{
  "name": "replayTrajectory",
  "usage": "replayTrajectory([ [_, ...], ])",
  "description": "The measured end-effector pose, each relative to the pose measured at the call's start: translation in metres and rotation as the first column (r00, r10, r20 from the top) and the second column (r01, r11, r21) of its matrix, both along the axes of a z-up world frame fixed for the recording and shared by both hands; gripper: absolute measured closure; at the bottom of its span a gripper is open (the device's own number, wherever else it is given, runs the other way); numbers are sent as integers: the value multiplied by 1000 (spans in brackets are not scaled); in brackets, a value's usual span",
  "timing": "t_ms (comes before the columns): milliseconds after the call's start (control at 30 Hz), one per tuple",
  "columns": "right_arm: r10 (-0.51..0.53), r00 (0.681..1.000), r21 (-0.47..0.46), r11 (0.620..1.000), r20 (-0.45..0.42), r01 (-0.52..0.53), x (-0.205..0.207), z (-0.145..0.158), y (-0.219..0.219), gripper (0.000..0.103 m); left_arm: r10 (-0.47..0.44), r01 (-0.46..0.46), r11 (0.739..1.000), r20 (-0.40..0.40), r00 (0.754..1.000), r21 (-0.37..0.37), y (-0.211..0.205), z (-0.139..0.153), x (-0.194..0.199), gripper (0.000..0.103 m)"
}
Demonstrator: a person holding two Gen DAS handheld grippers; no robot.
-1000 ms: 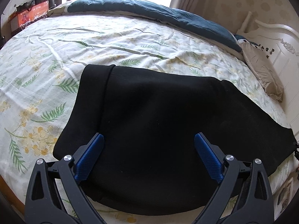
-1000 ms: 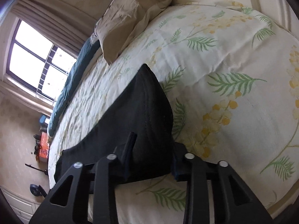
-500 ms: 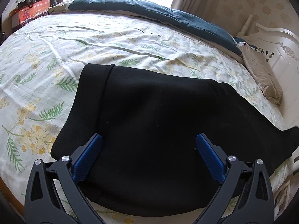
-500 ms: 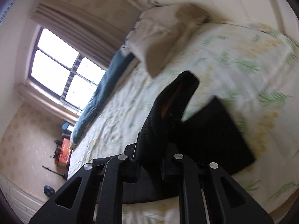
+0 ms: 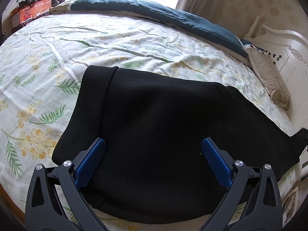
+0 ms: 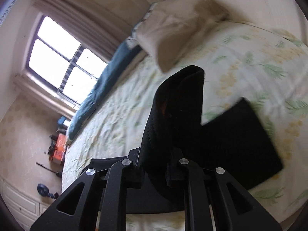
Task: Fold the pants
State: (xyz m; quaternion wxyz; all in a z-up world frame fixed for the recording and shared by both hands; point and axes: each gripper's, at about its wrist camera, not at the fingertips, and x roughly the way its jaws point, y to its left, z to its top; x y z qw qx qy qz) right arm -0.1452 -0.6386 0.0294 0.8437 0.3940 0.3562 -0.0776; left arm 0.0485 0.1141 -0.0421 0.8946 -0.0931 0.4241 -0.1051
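Black pants (image 5: 154, 119) lie spread across a floral bed sheet (image 5: 57, 44). My left gripper (image 5: 153, 148) is open, its blue pads (image 5: 90, 161) hovering over the near edge of the pants, holding nothing. My right gripper (image 6: 156, 165) is shut on one end of the pants (image 6: 173, 115) and holds it lifted off the bed, the fabric standing up between the fingers. The rest of the pants (image 6: 240, 144) lies flat on the sheet in the right wrist view. The right fingertips are hidden by fabric.
A dark teal duvet (image 5: 173, 17) lies along the far side of the bed. A beige pillow (image 5: 269, 80) rests by the white headboard (image 5: 288, 57). A window (image 6: 61, 57) and an orange box (image 6: 59, 148) lie beyond the bed.
My right gripper has closed on the pants end and lifted it off the bed. The left gripper has stayed open, drifting slightly back over the pants.
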Motion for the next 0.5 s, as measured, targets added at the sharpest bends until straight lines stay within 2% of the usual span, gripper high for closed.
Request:
replayTrajectory([
  [100,-37,998,10,999,-47,38,-17,-11,-22,87,1,-1,1000,2,1000,12,-2,0,-1,3],
  [167,-50,994,4,999,-102,50,-28,-20,-35,83,2,-2,1000,2,1000,23,-4,0,0,3],
  [200,-50,990,9,999,-132,52,-33,-26,-42,79,3,-3,1000,1,1000,29,-4,0,0,3],
  [300,-74,977,-33,997,-199,68,-46,-34,-59,57,3,-3,999,-2,1000,47,-6,-1,1,3],
  [367,-92,975,-46,995,-204,84,-53,-37,-76,50,2,-1,998,-6,1000,58,-7,-1,2,3],
  [500,-41,980,80,995,-193,57,-55,-57,-100,47,1,-1,998,-9,1000,63,-8,-1,3,3],
])
